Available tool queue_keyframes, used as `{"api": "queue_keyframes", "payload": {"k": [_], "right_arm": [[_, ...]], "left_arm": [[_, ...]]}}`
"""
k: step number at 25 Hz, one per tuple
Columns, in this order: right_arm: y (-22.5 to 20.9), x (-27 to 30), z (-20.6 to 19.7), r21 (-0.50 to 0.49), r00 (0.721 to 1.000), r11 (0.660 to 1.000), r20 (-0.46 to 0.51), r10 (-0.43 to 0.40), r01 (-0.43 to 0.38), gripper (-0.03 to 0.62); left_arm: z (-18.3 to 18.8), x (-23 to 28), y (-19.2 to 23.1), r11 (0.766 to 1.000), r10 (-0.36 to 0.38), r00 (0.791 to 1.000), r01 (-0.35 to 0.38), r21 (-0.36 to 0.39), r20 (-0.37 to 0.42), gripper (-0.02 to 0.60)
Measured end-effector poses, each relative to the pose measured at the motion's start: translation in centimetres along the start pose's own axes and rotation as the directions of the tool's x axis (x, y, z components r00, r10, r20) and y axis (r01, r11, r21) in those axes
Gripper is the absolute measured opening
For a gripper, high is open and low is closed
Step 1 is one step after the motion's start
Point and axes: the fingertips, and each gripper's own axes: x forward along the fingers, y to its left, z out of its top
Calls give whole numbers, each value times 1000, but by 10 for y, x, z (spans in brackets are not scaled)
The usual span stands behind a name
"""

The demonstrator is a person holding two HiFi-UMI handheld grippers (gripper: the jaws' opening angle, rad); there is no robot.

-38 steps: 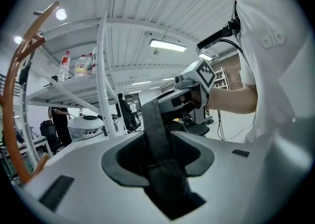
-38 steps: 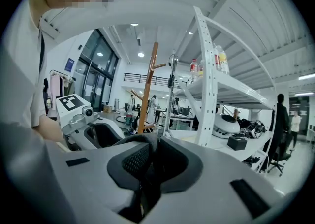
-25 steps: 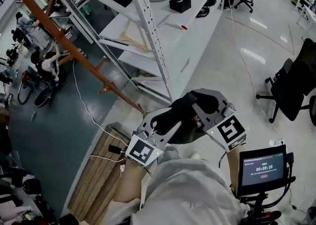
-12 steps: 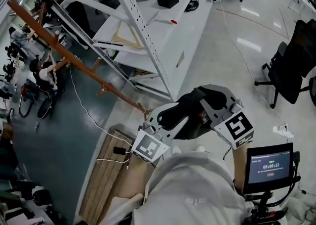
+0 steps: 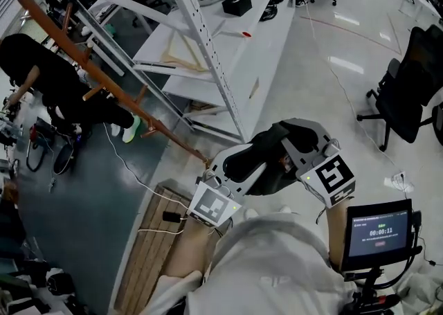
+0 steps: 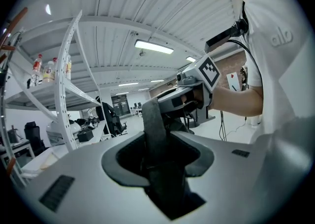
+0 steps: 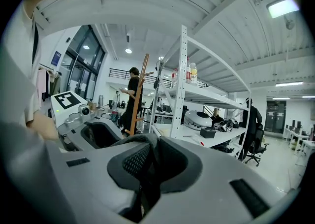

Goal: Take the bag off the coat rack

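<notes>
I hold both grippers close to my chest, a little apart. A dark grey bag strap (image 6: 153, 129) runs up through the jaws of my left gripper (image 6: 157, 154) toward my right gripper (image 6: 193, 89). In the right gripper view a padded mesh part of the strap (image 7: 134, 158) sits between the jaws of the right gripper (image 7: 147, 164). From the head view, black bag fabric (image 5: 266, 181) shows between and under the left gripper (image 5: 239, 161) and right gripper (image 5: 294, 142); the rest of the bag is hidden. The brown wooden coat rack (image 5: 90, 64) stands far to the left, its pole bare.
White metal shelving (image 5: 208, 43) stands ahead. A person in black (image 5: 48, 85) bends beside the coat rack. A wooden pallet (image 5: 149, 244) lies at my left, a black office chair (image 5: 415, 78) at the right, a small screen (image 5: 377, 227) by my right side.
A person in black has come into view beside the coat rack. Both grippers stay together near my chest with the strap in them.
</notes>
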Motion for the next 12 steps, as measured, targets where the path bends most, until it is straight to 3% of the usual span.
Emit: {"api": "queue_keyframes", "payload": {"k": [12], "right_arm": [[-2,10,-6,-7,1000,1000,-24,0,0,44]], "left_arm": [[-10,5,5,999,-9,1000,10,-38,7,164]]}}
